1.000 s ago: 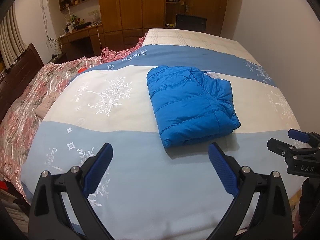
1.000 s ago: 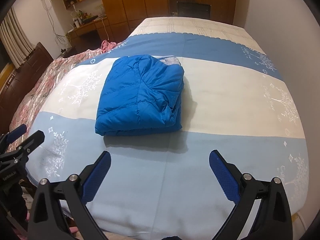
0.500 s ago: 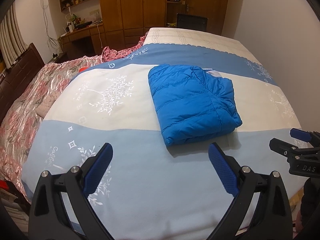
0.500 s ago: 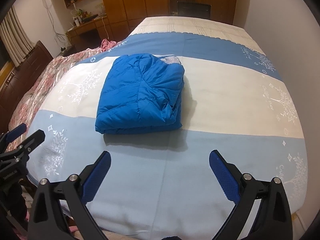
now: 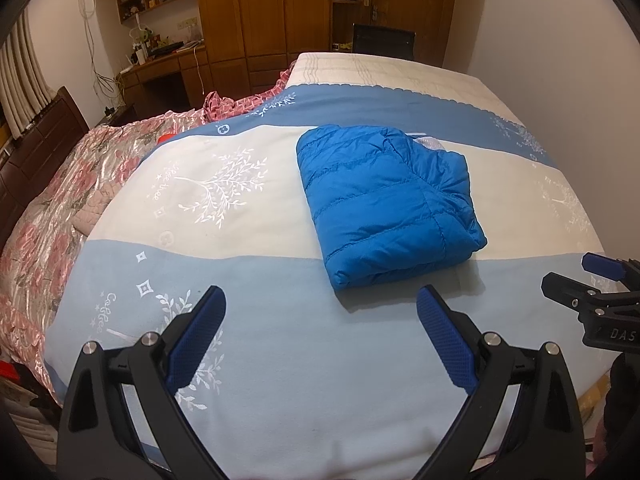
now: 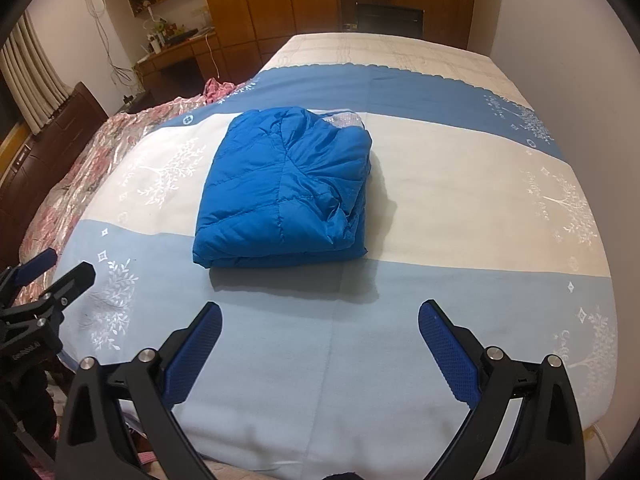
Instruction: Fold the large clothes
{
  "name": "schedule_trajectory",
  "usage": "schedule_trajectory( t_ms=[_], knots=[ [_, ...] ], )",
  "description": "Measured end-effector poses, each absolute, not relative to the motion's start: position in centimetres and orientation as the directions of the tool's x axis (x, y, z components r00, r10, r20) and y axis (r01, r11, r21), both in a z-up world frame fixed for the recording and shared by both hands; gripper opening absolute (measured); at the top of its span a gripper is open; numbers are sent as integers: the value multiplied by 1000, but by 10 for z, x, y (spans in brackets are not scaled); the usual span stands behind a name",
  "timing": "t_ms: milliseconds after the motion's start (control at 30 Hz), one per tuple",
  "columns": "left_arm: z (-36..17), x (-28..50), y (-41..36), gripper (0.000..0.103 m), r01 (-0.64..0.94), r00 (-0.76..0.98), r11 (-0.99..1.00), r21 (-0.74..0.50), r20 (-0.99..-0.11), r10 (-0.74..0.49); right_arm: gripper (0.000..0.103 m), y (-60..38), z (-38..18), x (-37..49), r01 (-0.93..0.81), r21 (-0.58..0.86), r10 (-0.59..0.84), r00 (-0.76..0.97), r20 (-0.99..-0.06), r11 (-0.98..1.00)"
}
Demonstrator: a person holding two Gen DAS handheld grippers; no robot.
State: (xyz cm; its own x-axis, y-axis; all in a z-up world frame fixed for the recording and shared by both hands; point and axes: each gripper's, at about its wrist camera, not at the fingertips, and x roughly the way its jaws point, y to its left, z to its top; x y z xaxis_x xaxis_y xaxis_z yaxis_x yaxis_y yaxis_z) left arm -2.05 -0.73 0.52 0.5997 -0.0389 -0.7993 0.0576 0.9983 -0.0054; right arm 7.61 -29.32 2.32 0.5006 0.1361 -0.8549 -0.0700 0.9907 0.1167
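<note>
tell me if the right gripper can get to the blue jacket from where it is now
Probably yes: the right gripper is open, and only bare bedspread lies between it and the folded blue jacket.

A wide bed (image 5: 280, 360) fills the room; tall wooden wardrobes (image 5: 260, 20) line the far wall, with pale curtains (image 5: 20, 80) beside a cluttered desk (image 5: 168, 64).

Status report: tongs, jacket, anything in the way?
Left tongs open, empty. Right tongs open, empty. Blue quilted puffer jacket folded on striped bedspread. Nothing between tongs and jacket.
</note>
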Motion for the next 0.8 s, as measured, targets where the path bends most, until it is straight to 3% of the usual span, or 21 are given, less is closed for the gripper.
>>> schedule_trajectory(
  t_ms=[800],
  knots=[
    [1, -15, 6, 96, 87, 585, 996, -6, -809, -56, 99, -293, 21, 79, -70, 123, 142, 494, -858, 990]
  ],
)
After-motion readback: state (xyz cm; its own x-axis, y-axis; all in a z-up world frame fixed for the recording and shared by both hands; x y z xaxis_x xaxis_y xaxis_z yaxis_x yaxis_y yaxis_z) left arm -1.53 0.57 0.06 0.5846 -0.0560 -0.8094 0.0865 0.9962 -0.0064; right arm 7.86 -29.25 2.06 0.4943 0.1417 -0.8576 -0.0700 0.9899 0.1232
